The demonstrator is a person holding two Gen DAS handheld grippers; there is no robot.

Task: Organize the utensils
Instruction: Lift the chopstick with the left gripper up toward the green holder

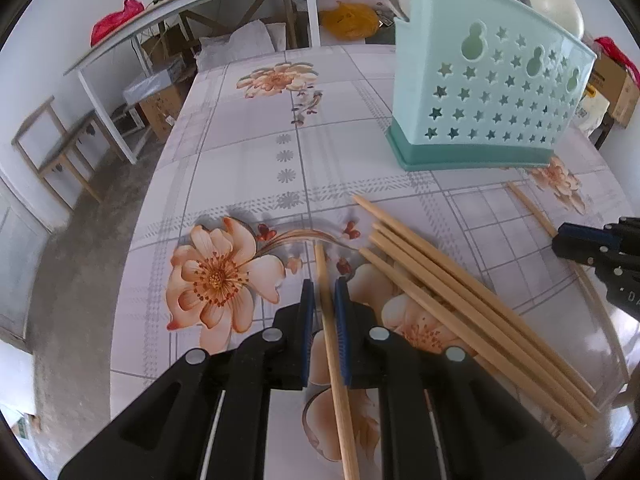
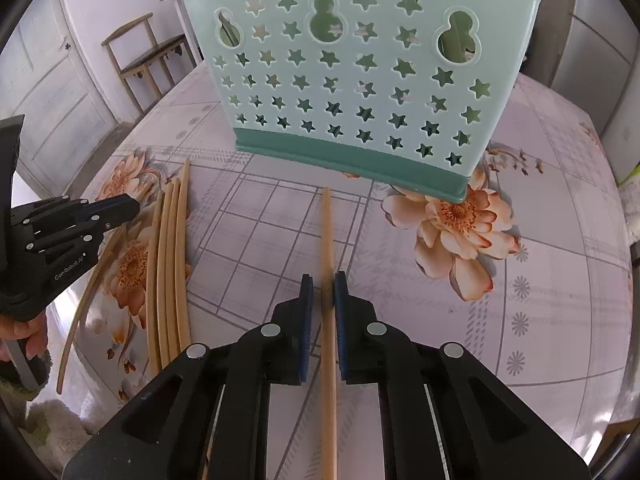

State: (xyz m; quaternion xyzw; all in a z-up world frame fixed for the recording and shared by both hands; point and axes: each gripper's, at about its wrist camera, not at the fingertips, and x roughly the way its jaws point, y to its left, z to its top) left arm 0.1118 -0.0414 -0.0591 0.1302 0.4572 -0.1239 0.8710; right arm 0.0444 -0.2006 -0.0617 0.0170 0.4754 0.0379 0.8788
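Each gripper, left (image 1: 324,286) and right (image 2: 323,280), had its jaws narrowed around one chopstick (image 2: 327,232) lying lengthwise toward the far teal holder (image 2: 360,80), right nearer.

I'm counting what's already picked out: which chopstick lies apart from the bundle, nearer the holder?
The single chopstick between the right gripper fingers, pointing at the teal holder. The other loose chopsticks lie together by the left gripper.
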